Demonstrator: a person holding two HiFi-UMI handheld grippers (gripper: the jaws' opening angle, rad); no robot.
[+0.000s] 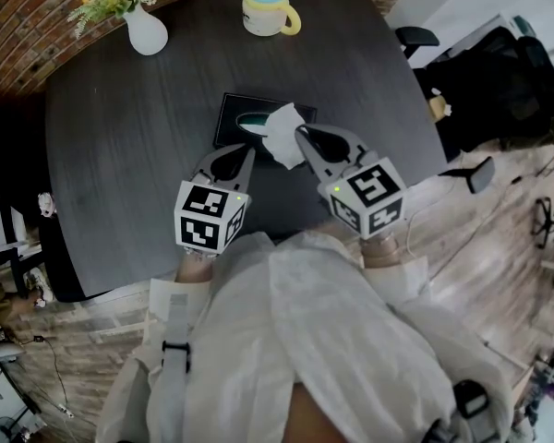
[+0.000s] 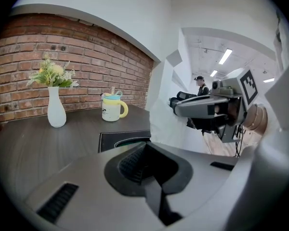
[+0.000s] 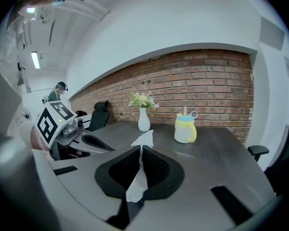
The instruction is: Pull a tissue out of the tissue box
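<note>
A black tissue box lies flat on the dark table, in front of me. A white tissue stands up over the box's right side, and my right gripper is shut on it. In the right gripper view the tissue runs between the closed jaws and pokes out past the tips of the right gripper. My left gripper is shut and empty, just short of the box's near edge. In the left gripper view the box lies beyond the left gripper, with the tissue at its right.
A white vase with flowers and a yellow-and-white lidded cup stand at the table's far side. Black office chairs stand to the right of the table. The table's near edge runs just below the grippers.
</note>
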